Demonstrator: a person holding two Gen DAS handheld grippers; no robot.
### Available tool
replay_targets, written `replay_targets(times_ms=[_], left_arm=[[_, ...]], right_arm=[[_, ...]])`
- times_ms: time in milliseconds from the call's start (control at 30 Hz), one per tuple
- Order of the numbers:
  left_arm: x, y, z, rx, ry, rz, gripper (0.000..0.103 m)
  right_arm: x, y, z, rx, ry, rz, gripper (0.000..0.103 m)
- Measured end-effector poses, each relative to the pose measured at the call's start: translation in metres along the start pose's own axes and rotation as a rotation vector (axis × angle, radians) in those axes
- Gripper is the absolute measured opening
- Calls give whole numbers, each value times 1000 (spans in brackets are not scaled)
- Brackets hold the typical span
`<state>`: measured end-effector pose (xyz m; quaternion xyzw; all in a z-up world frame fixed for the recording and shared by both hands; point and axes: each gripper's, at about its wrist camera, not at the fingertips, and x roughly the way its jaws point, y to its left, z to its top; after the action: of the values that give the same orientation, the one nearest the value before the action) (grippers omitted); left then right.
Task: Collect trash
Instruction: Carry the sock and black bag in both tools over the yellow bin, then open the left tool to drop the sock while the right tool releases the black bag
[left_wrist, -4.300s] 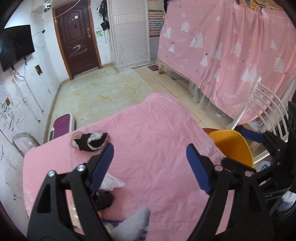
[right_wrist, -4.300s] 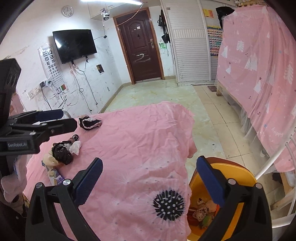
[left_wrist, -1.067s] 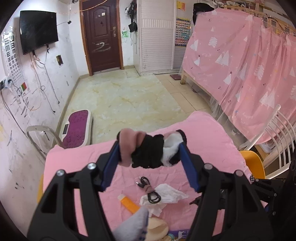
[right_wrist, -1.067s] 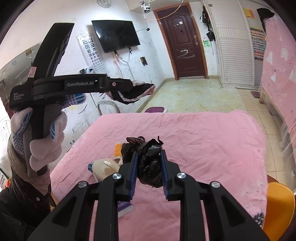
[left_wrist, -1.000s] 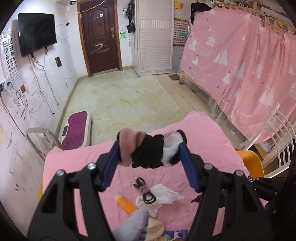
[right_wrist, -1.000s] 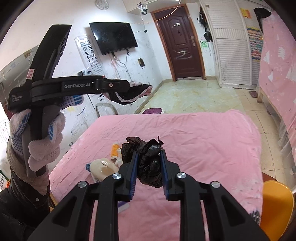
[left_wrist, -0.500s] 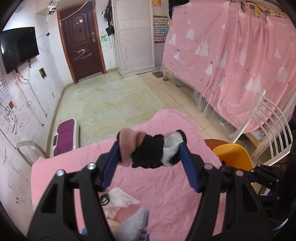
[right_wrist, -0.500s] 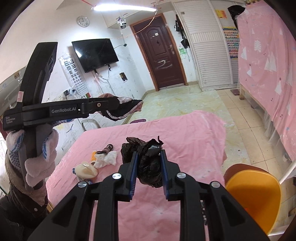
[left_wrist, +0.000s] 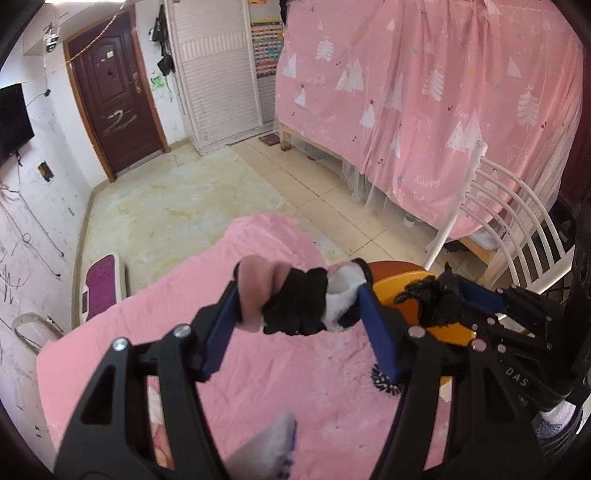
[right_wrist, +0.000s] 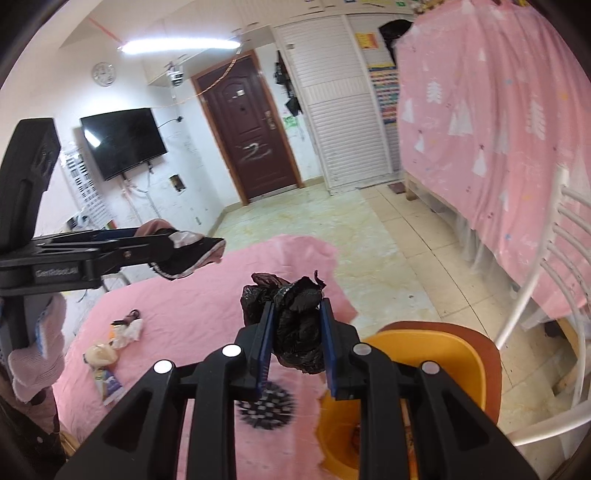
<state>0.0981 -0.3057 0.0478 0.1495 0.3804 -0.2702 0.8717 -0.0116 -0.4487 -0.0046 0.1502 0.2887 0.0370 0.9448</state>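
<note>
Legible writing: "GenRobot.AI" in pale letters on the black arm of the left gripper (left_wrist: 299, 314) as seen from the right wrist view, and "DAS" on the right gripper (right_wrist: 297, 325) body in the left wrist view. The left gripper pinches a soft bundle of pink, black and white fabric (left_wrist: 295, 301) above the creased pink tablecloth (left_wrist: 295, 387); the right gripper is pressed tight on a crumpled, glossy black plastic bag (right_wrist: 295, 325). Both loads hang near the smooth orange bin (right_wrist: 424, 354) at the table's edge, while a wad of white tissue (right_wrist: 129, 330) lies far back on the cloth.
</note>
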Motion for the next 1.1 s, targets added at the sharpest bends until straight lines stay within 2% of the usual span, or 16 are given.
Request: replay_targets(times_ms=[333,600,700,767,833,1100], left_arm=[[41,-66,13,77,60,-71,63],[72,-107,16,126,114,-81,69],[75,-116,17,135,116,-87,73],[76,-120,17,143,115,-89,73],[75,-123,16,151,113,-92,73],[64,-116,12,144,101,-94,73]], right_arm=[[12,-66,-24,82,51,-41,14],[18,-104,-36,145,83,-56,22],[18,-116,-39,172,86,-58,33],[17,-120,-41,187,84,-54,47],[16,-122,-43,194,81,-49,52],[12,-113,-40,178,69,-34,60]])
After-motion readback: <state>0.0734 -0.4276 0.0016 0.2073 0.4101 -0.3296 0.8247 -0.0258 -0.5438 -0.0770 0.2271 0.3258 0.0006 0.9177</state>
